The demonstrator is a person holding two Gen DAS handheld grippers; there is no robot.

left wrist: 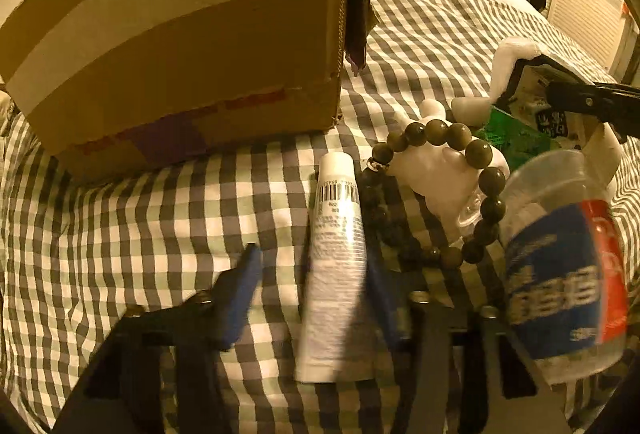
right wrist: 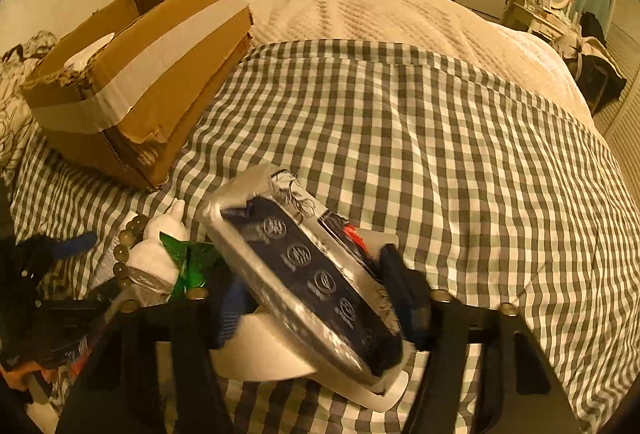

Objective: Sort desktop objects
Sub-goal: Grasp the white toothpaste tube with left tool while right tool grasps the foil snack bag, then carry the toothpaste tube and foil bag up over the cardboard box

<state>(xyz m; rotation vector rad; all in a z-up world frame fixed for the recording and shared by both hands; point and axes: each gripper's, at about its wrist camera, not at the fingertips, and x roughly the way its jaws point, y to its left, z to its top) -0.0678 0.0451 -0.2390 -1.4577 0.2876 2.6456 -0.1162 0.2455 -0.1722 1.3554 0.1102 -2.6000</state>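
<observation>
A white tube (left wrist: 336,266) with a barcode lies on the checked cloth (left wrist: 120,234). It sits between the blue fingers of my left gripper (left wrist: 312,254); the right finger touches it, the left one stands clear, so the gripper is open. My right gripper (right wrist: 312,270) is shut on a flat silver and dark blue pack (right wrist: 312,274), which is tilted above a white curved object (right wrist: 272,354). In the left wrist view the right gripper (left wrist: 560,90) shows at the far right.
An open cardboard box (right wrist: 140,82) with pale tape stands at the back left. Between the grippers lie a bead bracelet (left wrist: 480,150), a white figurine (left wrist: 432,162) and a green packet (left wrist: 508,138). A clear bottle (left wrist: 560,274) with a blue and red label lies close on the right.
</observation>
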